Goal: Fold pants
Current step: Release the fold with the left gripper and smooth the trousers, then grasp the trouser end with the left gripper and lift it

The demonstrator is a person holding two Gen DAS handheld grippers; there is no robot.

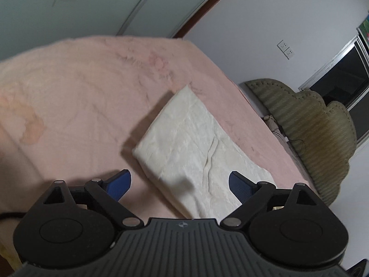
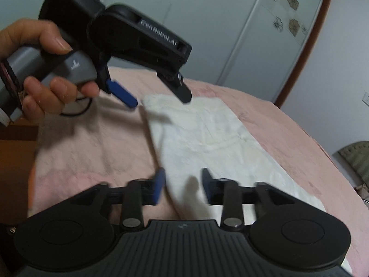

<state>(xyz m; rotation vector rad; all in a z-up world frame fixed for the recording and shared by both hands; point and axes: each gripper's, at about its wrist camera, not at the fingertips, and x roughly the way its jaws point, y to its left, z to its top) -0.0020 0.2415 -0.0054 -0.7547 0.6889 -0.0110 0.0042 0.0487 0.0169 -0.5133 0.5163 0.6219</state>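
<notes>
— Between the blue pads (image 1: 120, 184) of the left gripper (image 1: 180, 177): nothing gripped. Spread wide, hanging over the near end of the pants (image 1: 196, 143).

— And seen from the right wrist?

— Same reading. Held from the left by a hand (image 2: 41, 69) wrapped round the grey handle, fingers splayed above the far end of the cloth, not touching it.

— Right gripper (image 2: 183, 173)?

— Parted about halfway, less than the left. Poised over the near left edge of the pants, fabric showing in the gap, pads not pressed on it. Slightly blurred, but clearly not clamped.

— Whereabouts of the pants, then?

— Flat on the pink blanket (image 1: 80, 97), folded into a long cream rectangle, running from near the grippers away across the bed. Creased along the middle, edges fairly straight, close to the bed's right-hand edge in the left wrist view.

— Beyond that?

— Just past the bed's edge, an olive ribbed headboard (image 1: 318, 133) with a scalloped top. Above it, a dark window (image 1: 341, 76) and a double wall socket (image 1: 286, 49) on the white wall. Behind the bed, pale wardrobe doors (image 2: 265, 34) with flower motifs.
</notes>
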